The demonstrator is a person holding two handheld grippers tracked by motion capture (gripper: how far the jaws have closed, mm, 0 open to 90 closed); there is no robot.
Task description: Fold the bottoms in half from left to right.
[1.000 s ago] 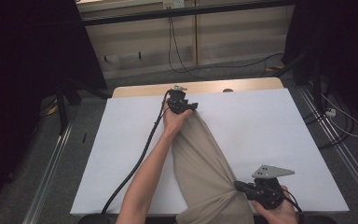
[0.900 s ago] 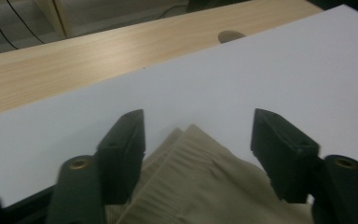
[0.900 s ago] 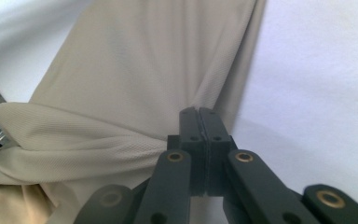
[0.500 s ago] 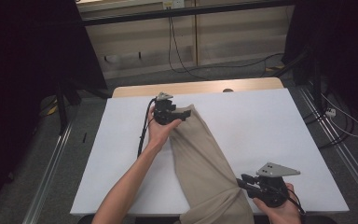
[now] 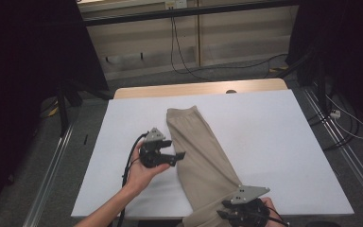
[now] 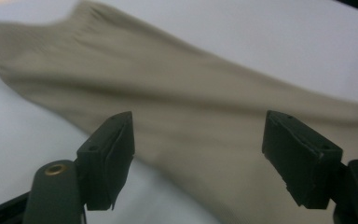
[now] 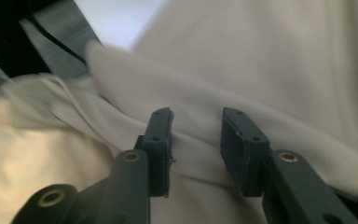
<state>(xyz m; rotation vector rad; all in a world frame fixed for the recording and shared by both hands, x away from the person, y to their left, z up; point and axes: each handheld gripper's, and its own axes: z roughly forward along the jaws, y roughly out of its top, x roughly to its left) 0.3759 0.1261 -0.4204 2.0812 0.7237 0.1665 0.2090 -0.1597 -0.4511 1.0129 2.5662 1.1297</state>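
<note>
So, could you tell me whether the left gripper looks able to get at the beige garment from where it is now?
Probably yes: the left gripper sits beside the beige garment, jaws open toward it, with nothing between them on the white table.

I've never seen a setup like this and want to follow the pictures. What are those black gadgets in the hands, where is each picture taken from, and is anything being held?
A person stands at a white table with a hand-held two-jaw gripper in each hand. The high view looks down from above; the two gripper views come from cameras riding on the grippers, looking along their black jaws. On the table lies a beige garment, stretched diagonally, its near end hanging over the table's front edge. The left gripper sits beside the cloth's left edge, jaws wide apart, holding nothing. The right gripper is at the bunched near end; its jaws have just been opening, with a fold of cloth between them that the pads do not press.
</note>
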